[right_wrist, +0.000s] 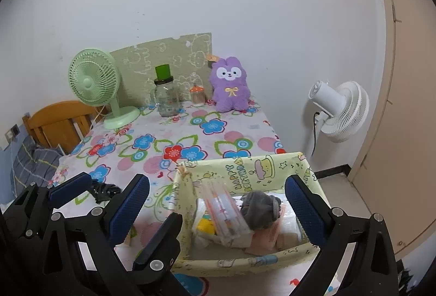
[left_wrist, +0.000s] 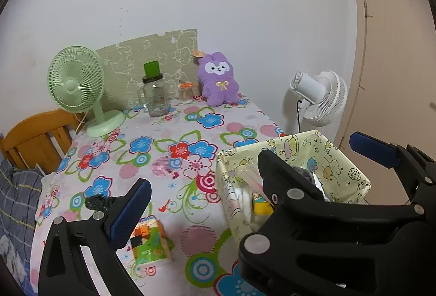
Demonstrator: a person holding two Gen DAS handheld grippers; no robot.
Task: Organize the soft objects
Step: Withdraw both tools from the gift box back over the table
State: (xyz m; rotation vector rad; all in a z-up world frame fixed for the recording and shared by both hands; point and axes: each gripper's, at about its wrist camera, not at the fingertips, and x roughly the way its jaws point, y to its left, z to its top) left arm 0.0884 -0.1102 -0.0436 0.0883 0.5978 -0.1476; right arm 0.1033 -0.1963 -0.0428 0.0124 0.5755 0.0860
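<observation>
Hovering with both jaws spread wide and empty, I am sizing up the purple plush bunny [right_wrist: 230, 83] (propped against the wall, far end of the worktop [right_wrist: 174, 132]); reaching it for the fabric bin [right_wrist: 245, 168] is coming next, I judge.

Both tongs [right_wrist: 218, 203] have black frames, silver round screws and blue textured pads [right_wrist: 128, 206].

Both tongs, left tongs [left_wrist: 253, 168] and right tongs [right_wrist: 218, 203], gape wide with nothing between their blue pads.
</observation>
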